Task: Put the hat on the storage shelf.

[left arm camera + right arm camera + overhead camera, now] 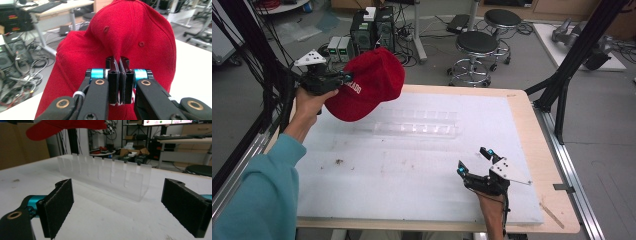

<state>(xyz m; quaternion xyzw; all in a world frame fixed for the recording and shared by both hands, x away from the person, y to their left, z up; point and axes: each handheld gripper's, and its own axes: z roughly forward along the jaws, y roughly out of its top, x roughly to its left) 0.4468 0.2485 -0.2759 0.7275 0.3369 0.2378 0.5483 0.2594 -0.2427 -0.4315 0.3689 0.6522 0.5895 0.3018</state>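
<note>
A red baseball cap (pixel 368 87) with white lettering hangs in the air over the table's far left corner. My left gripper (pixel 346 77) is shut on a fold of the cap's fabric (pixel 130 37); its jaws pinch the cloth tight together. The cap's underside (pixel 65 127) shows at the top of the right gripper view. A clear plastic rack (pixel 417 124) with several slots lies in the middle of the white table top (pixel 412 175). My right gripper (pixel 473 161) rests near the front right, open, jaws wide apart, facing the rack (pixel 105 173) with nothing between them.
The table has a wooden rim (pixel 539 165). Black frame posts (pixel 572 55) rise at the right and left. Two stools (pixel 477 50) and computer boxes (pixel 372 30) with cables stand on the floor beyond the far edge.
</note>
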